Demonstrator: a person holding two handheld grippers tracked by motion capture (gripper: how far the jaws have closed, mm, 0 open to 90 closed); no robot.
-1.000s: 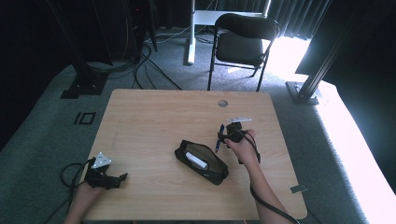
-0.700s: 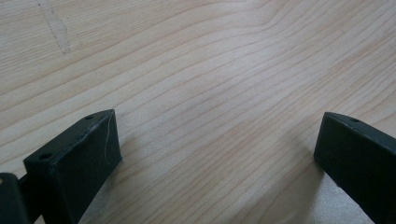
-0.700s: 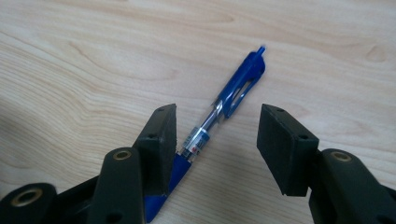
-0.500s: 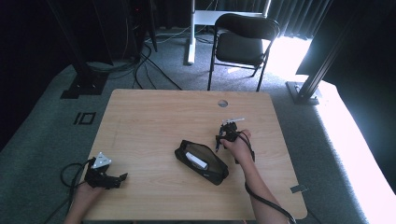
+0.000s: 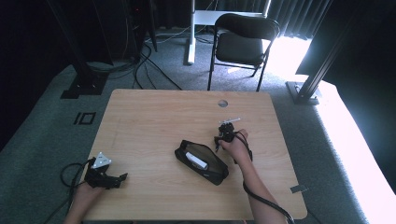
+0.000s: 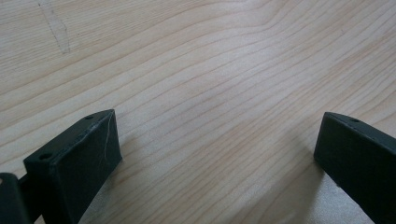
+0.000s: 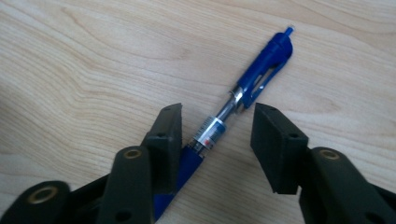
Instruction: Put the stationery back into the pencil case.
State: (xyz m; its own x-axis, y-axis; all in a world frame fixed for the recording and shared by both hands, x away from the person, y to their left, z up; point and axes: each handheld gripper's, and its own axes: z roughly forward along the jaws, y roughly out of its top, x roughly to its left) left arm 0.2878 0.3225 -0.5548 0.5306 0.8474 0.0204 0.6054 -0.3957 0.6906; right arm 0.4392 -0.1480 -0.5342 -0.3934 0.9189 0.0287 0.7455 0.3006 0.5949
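On the desk (image 5: 154,116), right of the pouch (image 5: 201,161), the right gripper (image 7: 217,140) has been lowered astride the blue pen (image 7: 243,91); jaws just narrowed, not yet clamped. Left gripper (image 5: 122,177) wide, idle.

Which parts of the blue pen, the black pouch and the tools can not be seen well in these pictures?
- Blue clear-barrelled pen: its writing end is hidden behind the right tool in the right gripper view.
- The pen is too small to tell in the high view.
- Black open zip pouch: the white item inside is too small to identify in the high view.
- Left tool: jaws cut off by the bottom edge in the left gripper view.
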